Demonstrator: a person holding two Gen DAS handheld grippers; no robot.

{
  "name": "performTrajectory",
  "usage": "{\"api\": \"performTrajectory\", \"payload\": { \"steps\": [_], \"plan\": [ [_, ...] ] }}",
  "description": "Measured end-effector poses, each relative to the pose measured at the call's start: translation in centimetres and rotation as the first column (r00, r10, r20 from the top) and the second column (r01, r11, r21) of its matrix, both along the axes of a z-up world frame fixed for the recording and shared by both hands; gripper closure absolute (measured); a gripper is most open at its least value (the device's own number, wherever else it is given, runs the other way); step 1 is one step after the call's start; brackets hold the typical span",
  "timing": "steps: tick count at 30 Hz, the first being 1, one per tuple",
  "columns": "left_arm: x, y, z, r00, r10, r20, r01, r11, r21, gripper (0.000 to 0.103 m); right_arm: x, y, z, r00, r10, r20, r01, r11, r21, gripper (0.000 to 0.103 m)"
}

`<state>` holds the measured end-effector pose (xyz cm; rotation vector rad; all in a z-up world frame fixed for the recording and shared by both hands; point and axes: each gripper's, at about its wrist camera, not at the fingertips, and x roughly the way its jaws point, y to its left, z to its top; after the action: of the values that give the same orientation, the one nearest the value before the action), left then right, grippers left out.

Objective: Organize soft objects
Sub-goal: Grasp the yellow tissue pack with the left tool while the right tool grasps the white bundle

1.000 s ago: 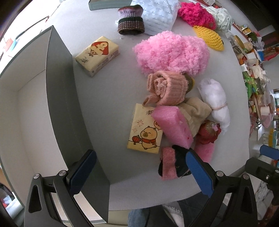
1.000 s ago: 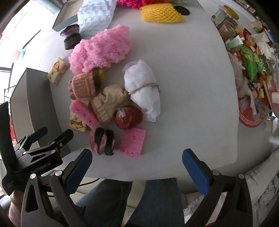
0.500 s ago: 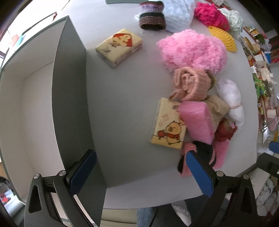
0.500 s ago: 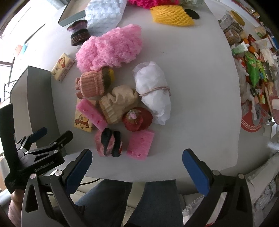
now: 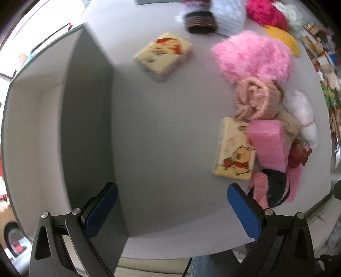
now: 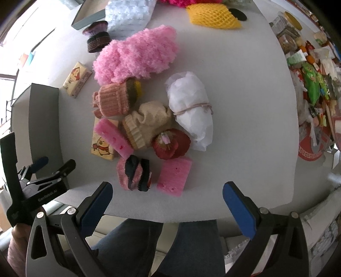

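Note:
A heap of soft things lies on the grey table [image 6: 234, 106]: a fluffy pink bundle [image 6: 136, 55], a peach knit roll [image 6: 113, 100], a beige sock [image 6: 145, 123], a white wrapped bundle [image 6: 189, 106], a red pouch [image 6: 170, 143], two pink sponges [image 6: 173, 176] [image 6: 113, 136], a pink-and-black sock roll [image 6: 134, 174] and a tissue pack [image 6: 100, 147]. My left gripper [image 5: 172, 211] is open and empty over bare table, beside a grey bin [image 5: 36, 127]. My right gripper [image 6: 168, 206] is open and empty above the front edge, near the sponge.
A second tissue pack [image 5: 164, 55] lies near the bin. A striped knit roll [image 5: 200, 21], a white padded cloth [image 6: 130, 15], a yellow foam net [image 6: 213, 17] and a magenta fluffy thing [image 5: 266, 12] sit at the far side. Snack packets [image 6: 313, 85] crowd the right.
The left gripper has swung left toward the bin, so the heap has slid right in its view. The right gripper has moved slightly closer to the heap. Both stay open.

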<state>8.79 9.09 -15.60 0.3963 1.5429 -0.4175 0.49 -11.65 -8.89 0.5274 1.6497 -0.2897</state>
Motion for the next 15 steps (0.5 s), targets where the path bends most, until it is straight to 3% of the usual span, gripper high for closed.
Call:
{"api": "performTrajectory", "payload": {
  "steps": [7,11,15],
  "plan": [
    [-1.6,-5.6,-2.6,0.989,-0.146,-0.010,0.146,0.989,0.018,0.000,-1.4,-0.9,-0.8,0.999,-0.014,-0.029,0.014,1.000,-0.004,0.000],
    [-0.8,-6.5,-4.1,0.991,-0.132,-0.012,0.132,0.990,0.043,0.000,-2.5,-1.9,-1.1,0.998,-0.040,-0.045,0.039,0.999,-0.015,0.000],
    [1.0,-5.7,-4.5,0.999,-0.048,0.025,0.047,0.996,0.070,0.000,-3.4,-3.1,-1.5,0.996,-0.069,-0.055,0.068,0.997,-0.020,0.000]
  ]
}}
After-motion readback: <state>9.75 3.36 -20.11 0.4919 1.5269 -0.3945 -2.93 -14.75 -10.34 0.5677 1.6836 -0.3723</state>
